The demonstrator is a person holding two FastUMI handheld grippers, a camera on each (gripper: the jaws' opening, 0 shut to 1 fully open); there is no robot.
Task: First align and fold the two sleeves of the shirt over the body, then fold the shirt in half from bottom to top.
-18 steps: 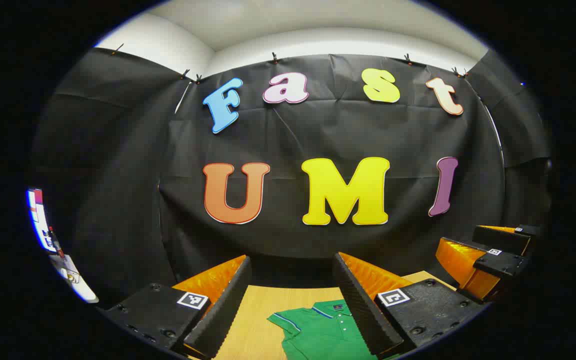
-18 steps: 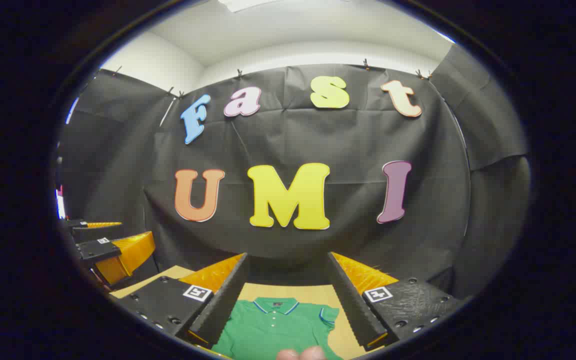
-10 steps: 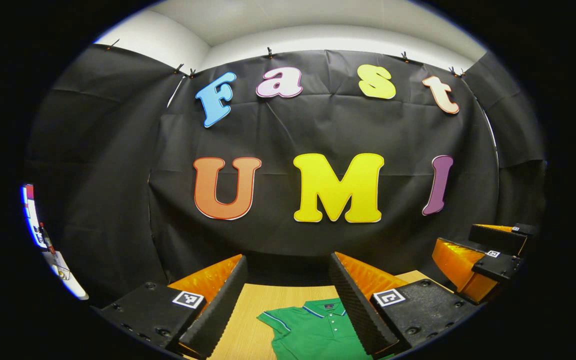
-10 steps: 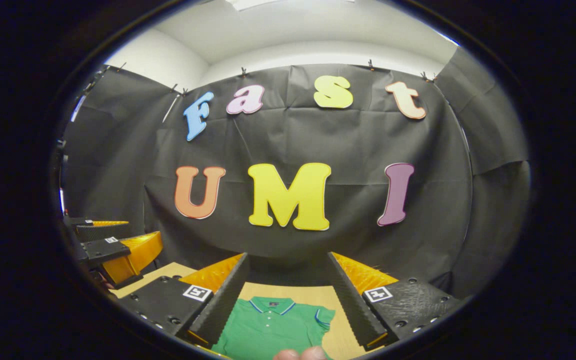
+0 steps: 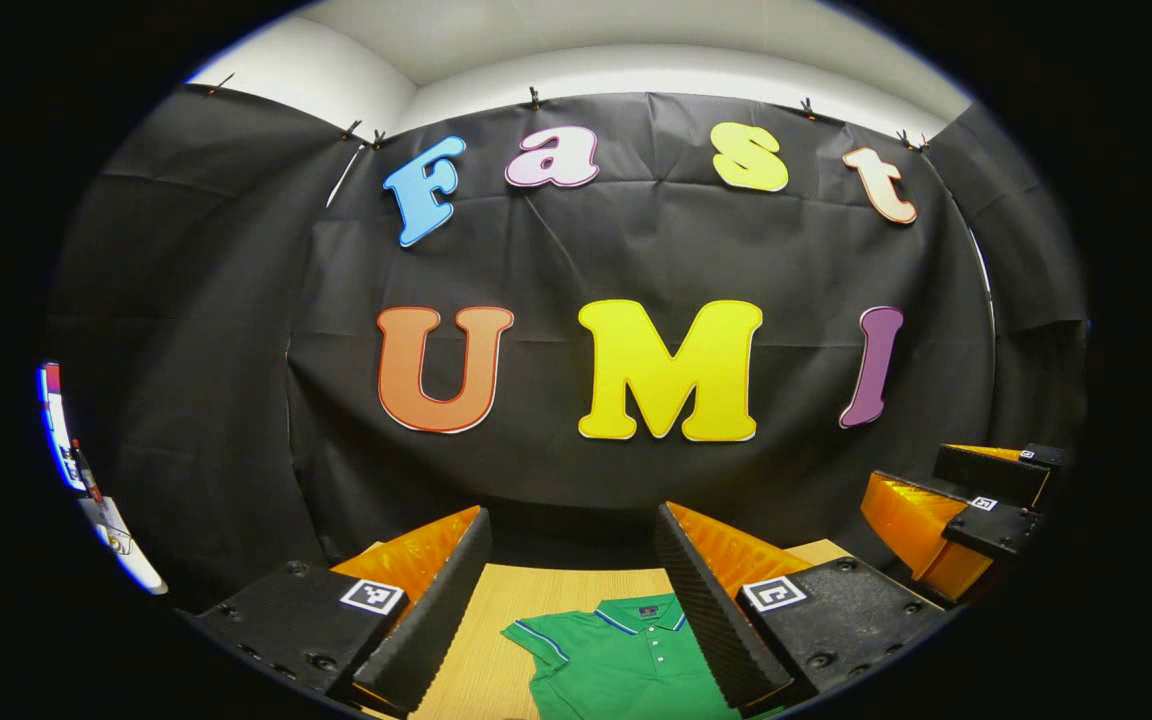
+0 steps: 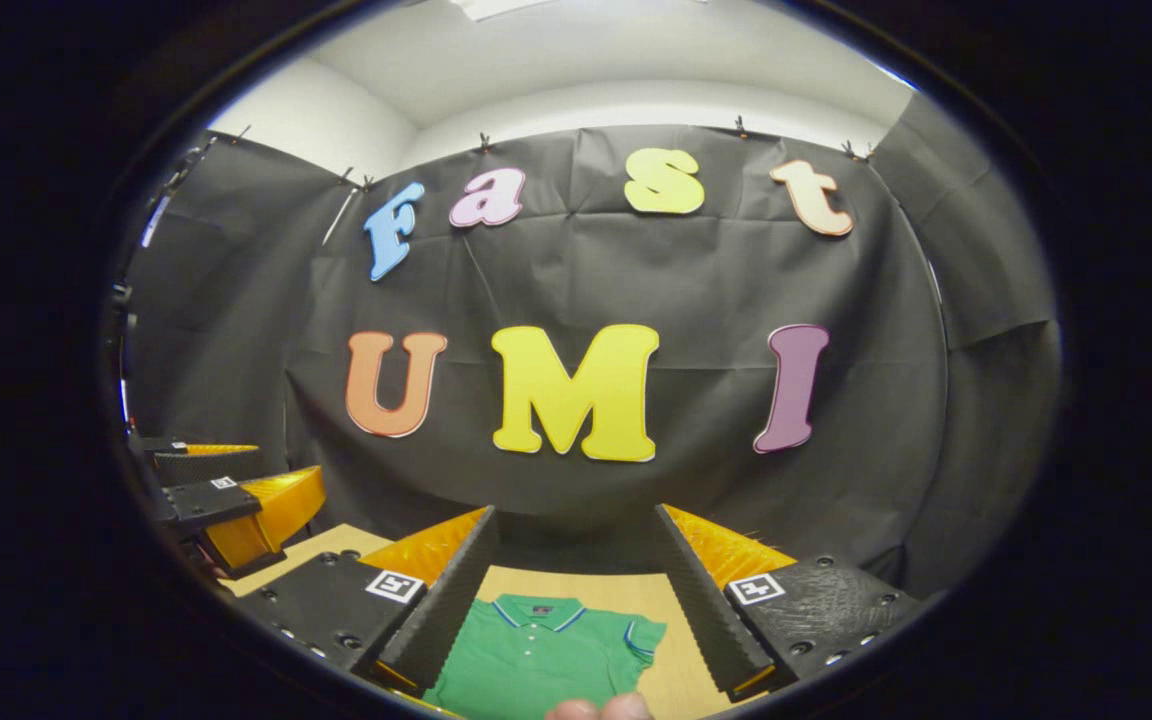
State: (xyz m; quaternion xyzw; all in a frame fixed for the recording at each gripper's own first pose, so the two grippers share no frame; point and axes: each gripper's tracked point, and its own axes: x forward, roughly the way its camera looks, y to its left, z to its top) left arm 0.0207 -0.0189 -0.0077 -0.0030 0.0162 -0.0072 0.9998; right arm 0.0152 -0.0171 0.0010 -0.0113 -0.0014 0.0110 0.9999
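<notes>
A green polo shirt (image 5: 626,660) with a striped collar lies flat on the wooden table (image 5: 496,620), collar toward the far wall. My left gripper (image 5: 571,518) hovers above the table, open, with nothing between its fingers; the shirt's left sleeve and collar show in the gap. My right gripper (image 6: 574,516) is also open and held above the shirt (image 6: 536,655), whose collar and right sleeve show between its fingers. Each gripper appears off to the side in the other's view: the right gripper (image 5: 966,505) and the left gripper (image 6: 226,495). A person's fingertips (image 6: 596,708) peek in at the bottom edge.
The black cloth wall (image 5: 636,250) stands close behind the table's far edge. A bright gap in the booth (image 5: 66,440) opens at the far left. Bare table (image 6: 661,600) shows beside the shirt's right sleeve.
Both grippers have shifted slightly; in the left gripper view the shirt has slid left and a little more of it shows. Both grippers stay open.
</notes>
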